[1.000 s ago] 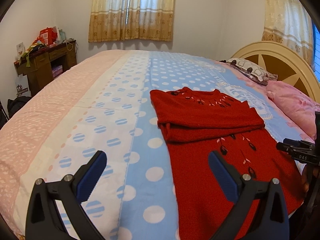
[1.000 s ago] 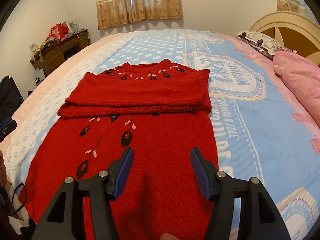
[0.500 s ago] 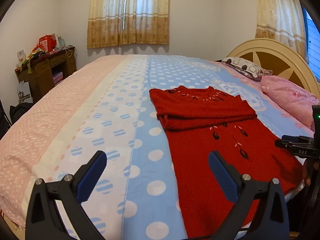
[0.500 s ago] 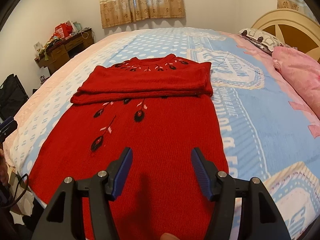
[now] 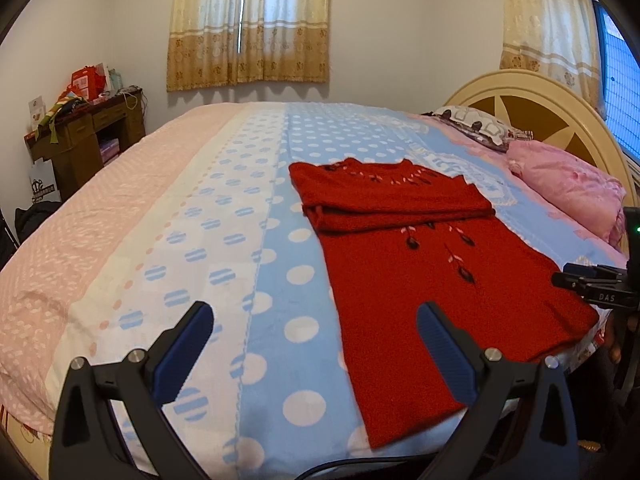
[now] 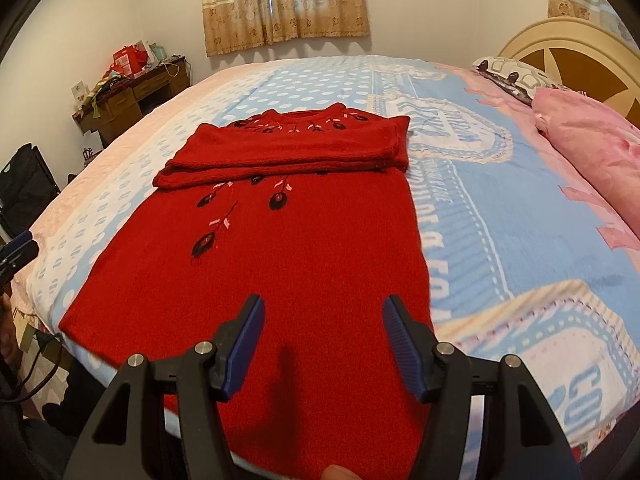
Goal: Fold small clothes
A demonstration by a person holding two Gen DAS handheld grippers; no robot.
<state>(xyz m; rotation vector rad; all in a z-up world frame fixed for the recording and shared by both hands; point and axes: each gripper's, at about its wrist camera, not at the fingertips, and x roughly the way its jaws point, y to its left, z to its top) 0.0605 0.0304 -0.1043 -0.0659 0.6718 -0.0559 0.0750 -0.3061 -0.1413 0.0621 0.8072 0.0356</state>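
Lettering "DAS" on right claw (image 5: 600,292); both claws released, left claw (image 5: 316,336) above bedspread (image 5: 200,240), sweater (image 6: 280,240) unheld.

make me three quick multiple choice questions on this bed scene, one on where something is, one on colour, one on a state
1. Where does the pink pillow lie?
A. by the headboard
B. on the desk
C. on the sweater

2. What colour is the sweater?
A. green
B. red
C. white

3. How are the sweater's sleeves arranged?
A. spread wide to the sides
B. hanging off the bed
C. folded across the chest

Answers:
1. A, it rests against the cream headboard at the bed's right side.
2. B, the knit is red with dark flower stitching.
3. C, both sleeves lie in a band across the upper body below the collar.
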